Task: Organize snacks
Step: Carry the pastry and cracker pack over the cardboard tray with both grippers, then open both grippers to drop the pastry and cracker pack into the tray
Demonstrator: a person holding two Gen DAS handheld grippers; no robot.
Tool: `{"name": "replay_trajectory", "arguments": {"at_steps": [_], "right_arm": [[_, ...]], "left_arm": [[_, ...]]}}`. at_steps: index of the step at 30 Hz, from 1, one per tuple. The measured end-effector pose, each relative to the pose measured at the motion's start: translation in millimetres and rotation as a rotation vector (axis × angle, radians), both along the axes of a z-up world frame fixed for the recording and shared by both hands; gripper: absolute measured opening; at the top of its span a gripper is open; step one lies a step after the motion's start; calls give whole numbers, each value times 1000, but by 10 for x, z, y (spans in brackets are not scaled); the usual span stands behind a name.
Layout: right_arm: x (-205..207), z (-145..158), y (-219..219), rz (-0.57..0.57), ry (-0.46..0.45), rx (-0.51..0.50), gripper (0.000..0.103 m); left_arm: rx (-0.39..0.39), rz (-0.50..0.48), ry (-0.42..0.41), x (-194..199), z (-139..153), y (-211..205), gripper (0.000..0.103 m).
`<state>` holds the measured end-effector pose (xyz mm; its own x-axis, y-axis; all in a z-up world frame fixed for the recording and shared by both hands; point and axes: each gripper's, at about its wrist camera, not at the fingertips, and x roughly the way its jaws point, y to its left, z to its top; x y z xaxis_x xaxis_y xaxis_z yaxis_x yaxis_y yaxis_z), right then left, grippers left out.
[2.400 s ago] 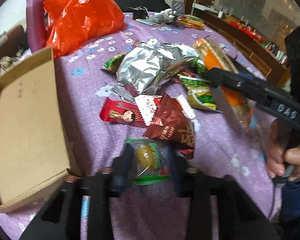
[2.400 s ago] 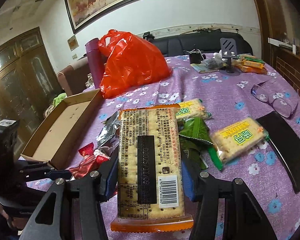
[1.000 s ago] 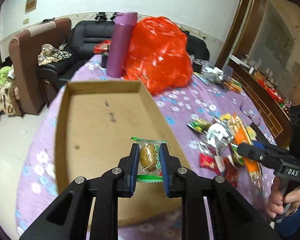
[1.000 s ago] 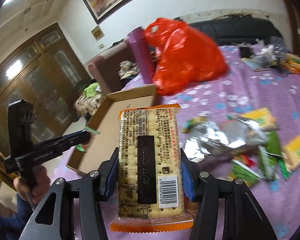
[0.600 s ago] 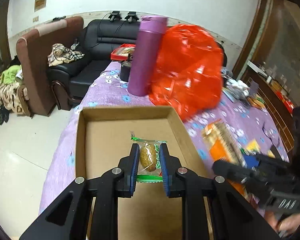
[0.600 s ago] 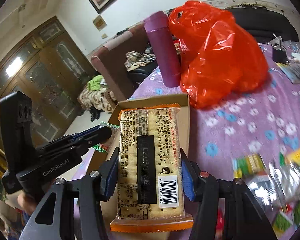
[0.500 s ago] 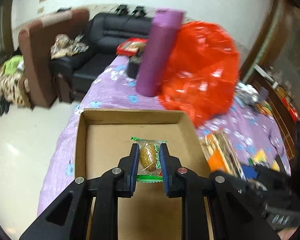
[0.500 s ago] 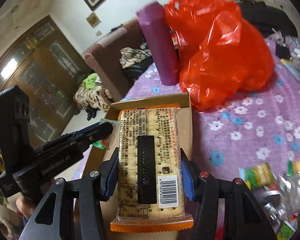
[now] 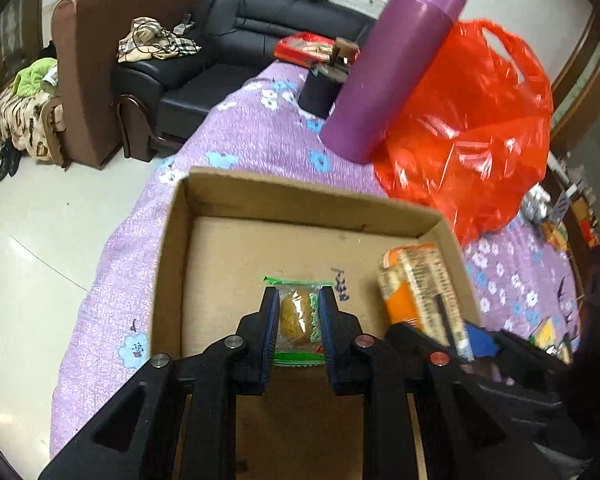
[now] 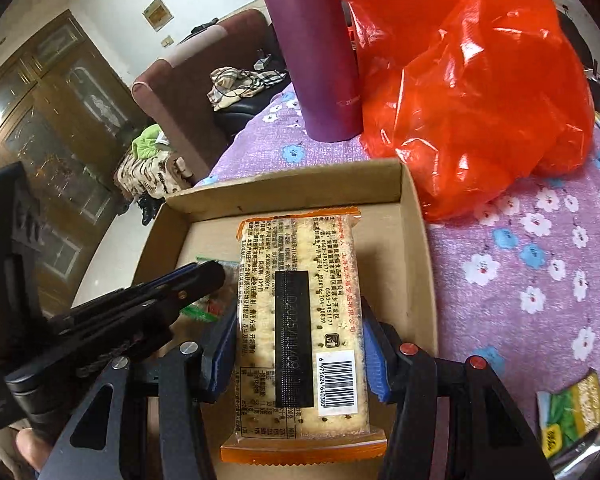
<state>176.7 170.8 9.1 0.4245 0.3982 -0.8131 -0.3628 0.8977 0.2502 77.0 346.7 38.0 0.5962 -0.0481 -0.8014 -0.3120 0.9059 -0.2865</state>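
Observation:
My left gripper (image 9: 299, 312) is shut on a small clear snack packet with green edges (image 9: 297, 320) and holds it over the floor of an open cardboard box (image 9: 260, 248). My right gripper (image 10: 298, 344) is shut on a long orange cracker pack (image 10: 300, 320) and holds it over the same box (image 10: 416, 264), on its right side. The cracker pack (image 9: 424, 296) and right gripper also show in the left wrist view, and the left gripper (image 10: 204, 276) in the right wrist view. The box holds nothing else that I can see.
The box lies on a purple flowered tablecloth (image 9: 236, 136). A tall purple flask (image 9: 388, 68) and a red plastic bag (image 9: 472, 128) stand just behind it. Loose snack packets (image 10: 572, 412) lie to the right. A sofa (image 9: 236, 56) and armchair stand beyond the table edge.
Both grippers carried their snacks from the snack pile to above the box. In the last half second the right gripper moved further over the box, next to the left.

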Motion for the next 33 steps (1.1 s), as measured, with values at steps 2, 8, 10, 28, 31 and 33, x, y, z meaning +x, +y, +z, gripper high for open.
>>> {"name": "replay_trajectory", "arguments": {"at_steps": [2,8,10,28,31,33], "right_arm": [[-10,-2,28,-8,-12,-27,59],[-29,-22,76,2,-24,-57,59],[-26,-27,98,9,-25,-62,59],[-142,112,-47,15,-70,49,60],[-320,258,-144,30,-106,78,60],[-432,339,-226,44,-119,115,60]], "left_arm": [[11,13,-4,-17,3,1,16],[40,9,6,-3,2,-44,17],[47,7,5,3,6,-60,17],[-11,18,-84,-96,116,2,36],[-9,17,-111,-121,163,-6,36],[9,12,-138,-154,215,-37,39]]}}
